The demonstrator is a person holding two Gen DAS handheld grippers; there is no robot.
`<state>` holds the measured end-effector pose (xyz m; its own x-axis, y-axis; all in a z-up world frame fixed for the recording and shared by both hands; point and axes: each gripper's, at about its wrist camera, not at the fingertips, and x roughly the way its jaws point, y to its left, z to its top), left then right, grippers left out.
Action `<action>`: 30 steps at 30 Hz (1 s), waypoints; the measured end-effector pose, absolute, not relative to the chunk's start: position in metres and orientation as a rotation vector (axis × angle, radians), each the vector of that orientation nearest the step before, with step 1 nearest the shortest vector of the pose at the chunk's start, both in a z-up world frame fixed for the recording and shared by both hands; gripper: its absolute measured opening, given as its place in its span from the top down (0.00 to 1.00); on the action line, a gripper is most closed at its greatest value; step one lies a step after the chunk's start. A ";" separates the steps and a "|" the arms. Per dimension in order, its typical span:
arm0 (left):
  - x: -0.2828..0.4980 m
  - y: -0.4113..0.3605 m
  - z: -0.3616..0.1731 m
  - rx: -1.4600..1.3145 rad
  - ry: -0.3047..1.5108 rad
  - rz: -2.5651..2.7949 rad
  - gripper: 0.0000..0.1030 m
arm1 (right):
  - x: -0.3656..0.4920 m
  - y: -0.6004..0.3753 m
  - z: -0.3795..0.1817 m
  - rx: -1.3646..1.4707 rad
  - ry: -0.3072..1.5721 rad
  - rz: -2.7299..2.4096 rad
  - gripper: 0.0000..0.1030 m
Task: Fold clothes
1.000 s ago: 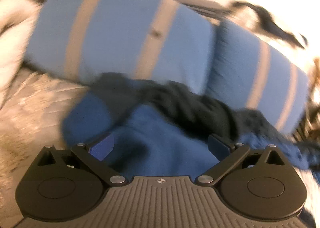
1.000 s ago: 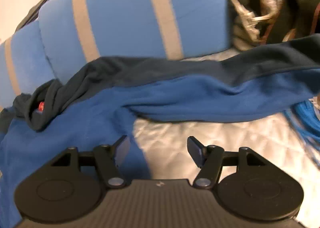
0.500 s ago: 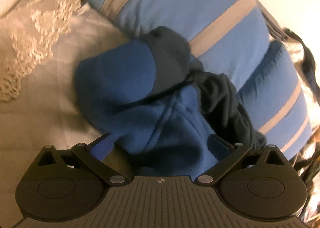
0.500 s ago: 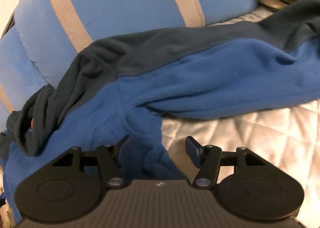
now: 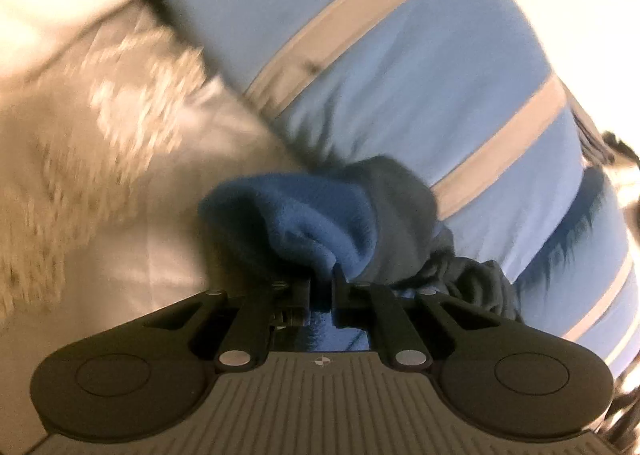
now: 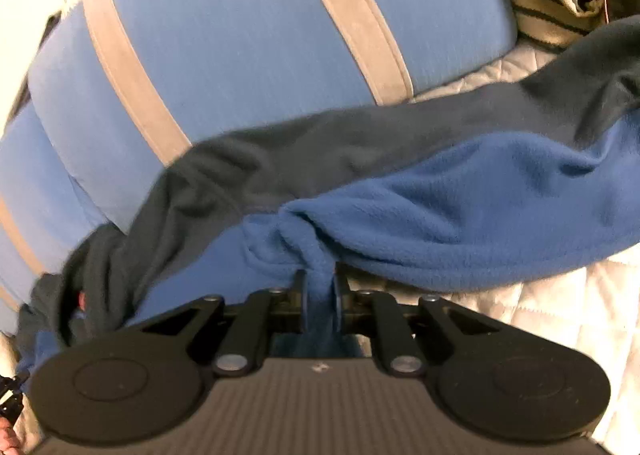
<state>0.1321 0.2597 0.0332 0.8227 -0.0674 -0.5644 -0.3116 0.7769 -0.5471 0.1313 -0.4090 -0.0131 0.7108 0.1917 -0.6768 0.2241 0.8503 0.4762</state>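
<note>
Two hand-held grippers clamp a blue and dark grey fleece point(image 6: 460, 211) on a bed. The left gripper point(image 5: 321, 279) is closed on a bunched fold of the blue fabric point(image 5: 320, 223), its jaws drawn nearly together with cloth pinched between them. The right gripper point(image 6: 319, 283) is likewise closed on a gathered pleat of blue fleece, which puckers into creases just above its fingers.

In the right wrist view, the fleece stretches across the frame from lower left to upper right, its dark grey panel running along the top edge and the blue panel below. A small red tag point(image 6: 82, 299) shows in the grey folds at lower left. The garment lies partly on a pale quilted bedspread point(image 6: 560, 319) and partly against a light blue pillow point(image 6: 248, 55) with tan stripes.

In the left wrist view, which is blurred, the fleece rises in a rounded hump in front of the gripper, with dark grey fabric bunched to its right. The same striped pillow point(image 5: 420, 95) fills the upper right, and a cream bedspread point(image 5: 120, 195) with a fuzzy pale pattern spreads at left.

A striped cloth point(image 6: 548, 7) lies crumpled beyond the pillow at the upper right of the right wrist view.
</note>
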 end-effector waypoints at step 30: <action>0.111 0.229 0.006 -0.553 0.849 0.023 0.85 | 0.124 -0.400 -0.021 0.459 0.908 -0.138 0.90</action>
